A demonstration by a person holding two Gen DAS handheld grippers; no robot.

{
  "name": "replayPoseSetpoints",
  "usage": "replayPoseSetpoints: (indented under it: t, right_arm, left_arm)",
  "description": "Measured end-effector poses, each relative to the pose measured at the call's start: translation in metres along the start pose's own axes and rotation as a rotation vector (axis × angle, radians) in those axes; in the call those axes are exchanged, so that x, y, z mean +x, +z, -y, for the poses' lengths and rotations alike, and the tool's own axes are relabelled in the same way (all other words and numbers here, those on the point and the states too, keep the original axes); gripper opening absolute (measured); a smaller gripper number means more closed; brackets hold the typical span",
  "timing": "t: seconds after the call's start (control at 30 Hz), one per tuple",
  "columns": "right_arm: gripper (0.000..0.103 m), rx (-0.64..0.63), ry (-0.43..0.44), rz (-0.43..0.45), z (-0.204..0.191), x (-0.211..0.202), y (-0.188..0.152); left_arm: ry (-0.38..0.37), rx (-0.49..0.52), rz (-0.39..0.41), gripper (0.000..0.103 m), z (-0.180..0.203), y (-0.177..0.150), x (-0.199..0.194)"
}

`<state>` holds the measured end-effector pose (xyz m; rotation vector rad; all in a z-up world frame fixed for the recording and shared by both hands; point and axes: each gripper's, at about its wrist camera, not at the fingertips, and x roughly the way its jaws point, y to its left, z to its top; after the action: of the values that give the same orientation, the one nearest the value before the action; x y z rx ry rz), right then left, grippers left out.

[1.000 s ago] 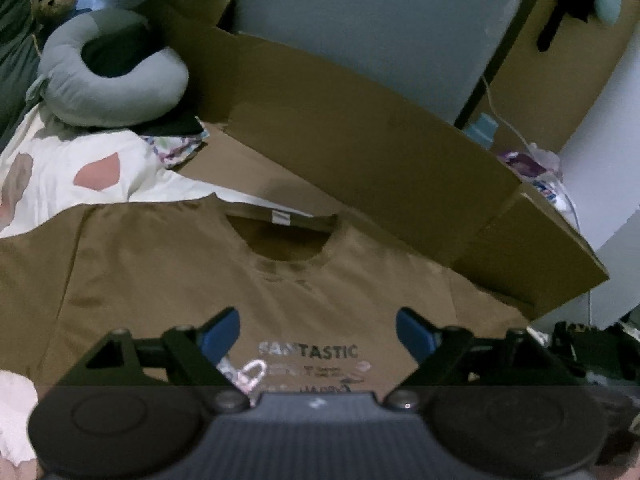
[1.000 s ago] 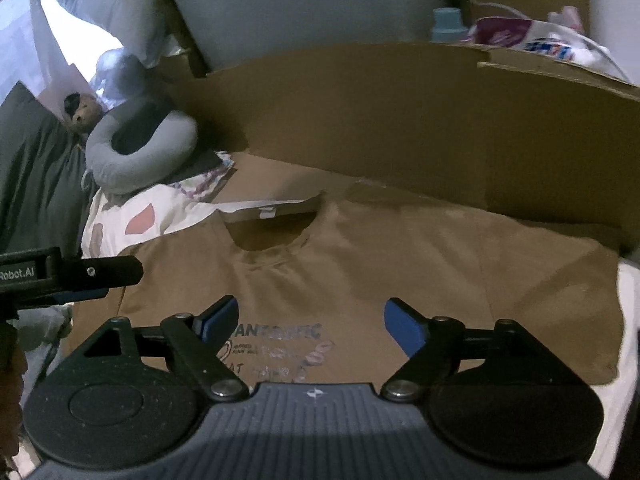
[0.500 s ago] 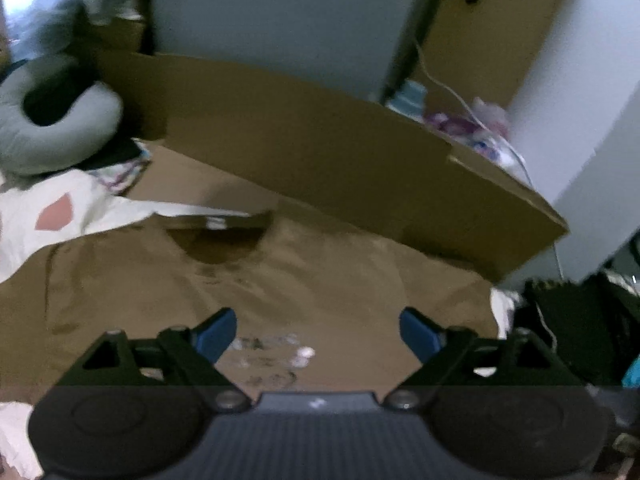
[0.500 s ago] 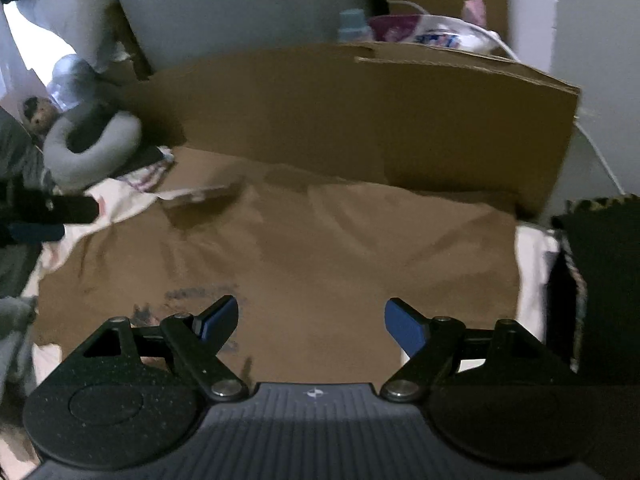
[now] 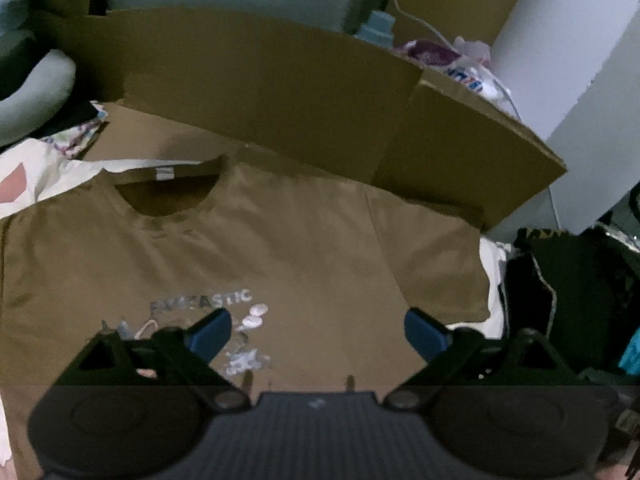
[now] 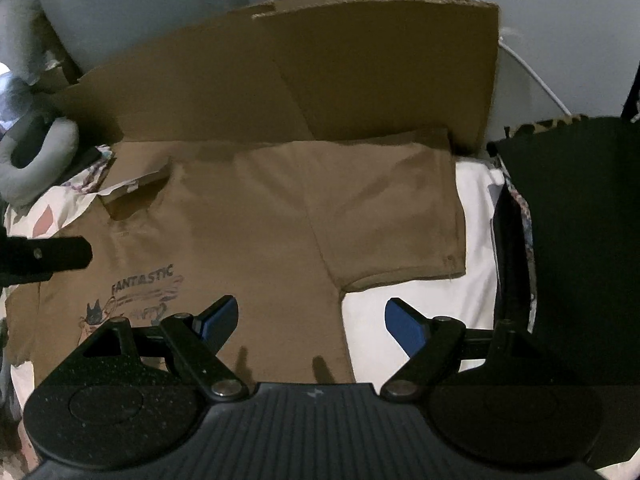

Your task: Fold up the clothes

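A brown T-shirt (image 5: 280,240) with a "FANTASTIC" print lies flat, front up, collar toward the cardboard. It also shows in the right wrist view (image 6: 260,220), with its right sleeve (image 6: 392,216) spread on the white sheet. My left gripper (image 5: 318,330) is open and empty, above the shirt's chest beside the print. My right gripper (image 6: 312,320) is open and empty, over the shirt's right side edge below the sleeve. The left gripper's body (image 6: 44,258) shows at the left edge of the right wrist view.
A large cardboard sheet (image 5: 280,80) stands behind the shirt. A grey neck pillow (image 5: 36,92) lies at the far left. Dark fabric (image 6: 568,240) is piled to the right. A white bed sheet (image 6: 476,220) lies under the shirt.
Both grippers have swung to the right; the views now centre on the shirt's right half and sleeve. Both stay open and empty. The shirt has not moved.
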<state>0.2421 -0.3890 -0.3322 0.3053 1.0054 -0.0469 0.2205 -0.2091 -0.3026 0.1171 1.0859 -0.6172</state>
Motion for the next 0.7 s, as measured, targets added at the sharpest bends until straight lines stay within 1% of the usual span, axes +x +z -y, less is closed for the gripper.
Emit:
replayPoseSetpoints:
  t: [0.1, 0.2, 0.27, 0.43, 0.57, 0.63, 0.7]
  right_arm:
    - [0.085, 0.023, -0.003, -0.004, 0.008, 0.006, 0.0]
    - [0.085, 0.009, -0.016, 0.018, 0.012, 0.009, 0.001]
    - [0.085, 0.023, -0.011, 0.039, 0.017, 0.011, 0.001]
    - [0.085, 0.103, 0.003, 0.106, 0.035, 0.021, -0.006]
    - [0.084, 0.171, -0.003, 0.139, 0.047, 0.034, -0.016]
    - [0.078, 0.182, -0.011, 0.147, 0.05, 0.04, -0.02]
    - [0.077, 0.207, -0.015, 0.156, 0.055, 0.046, -0.022]
  left_arm:
    - [-0.007, -0.012, -0.008, 0.095, 0.002, -0.001, 0.01]
    - [-0.009, -0.02, -0.02, 0.095, 0.005, -0.005, 0.02]
    - [-0.02, -0.02, -0.031, 0.095, 0.006, -0.009, 0.027]
    - [-0.045, -0.033, -0.039, 0.095, 0.009, -0.013, 0.043]
    - [-0.086, -0.04, -0.019, 0.094, 0.008, -0.016, 0.05]
    - [-0.089, -0.043, -0.024, 0.092, 0.006, -0.018, 0.057]
    - [-0.093, -0.048, -0.033, 0.088, 0.004, -0.02, 0.065]
